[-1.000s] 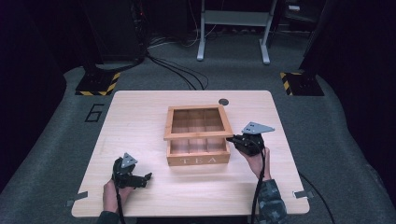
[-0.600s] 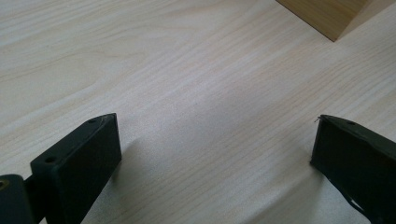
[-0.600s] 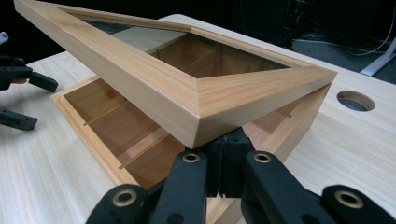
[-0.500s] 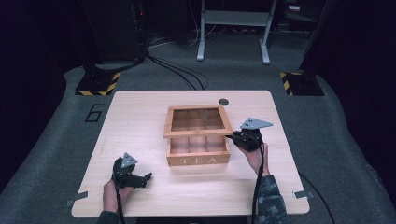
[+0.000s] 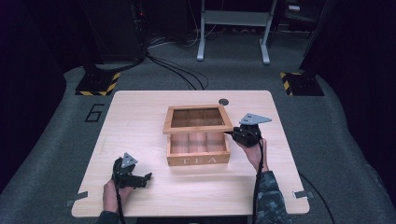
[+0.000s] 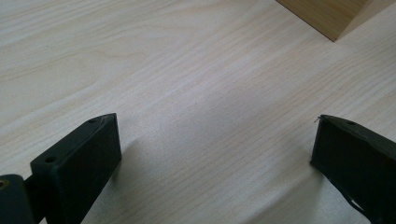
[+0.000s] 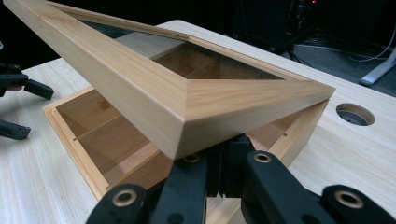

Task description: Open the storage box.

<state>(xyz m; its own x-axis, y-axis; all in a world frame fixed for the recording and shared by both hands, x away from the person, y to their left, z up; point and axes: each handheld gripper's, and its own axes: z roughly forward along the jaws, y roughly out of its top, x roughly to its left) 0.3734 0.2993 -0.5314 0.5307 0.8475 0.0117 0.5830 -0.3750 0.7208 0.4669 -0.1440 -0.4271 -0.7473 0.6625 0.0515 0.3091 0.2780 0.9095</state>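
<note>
Lifted higher now, lid rests propped on together right tongs; left tongs sit apart.

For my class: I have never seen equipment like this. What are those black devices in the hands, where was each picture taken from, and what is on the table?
No robot is here. A person holds hand-held tongs, one per hand, each carrying its own camera. The high view looks down on the wooden table from above the person's side. The other two pictures come from the cameras on the tongs, looking along their black jaws.

On the table stands a wooden tea box marked TEA, divided into compartments that look empty, with a glass-paned lid. The lid is tilted up, partly open.

The right tongs sit at the lid's front right corner, jaws together under its edge, seemingly propping it up. The left tongs rest near the table's front left with jaws wide apart, holding nothing.
</note>
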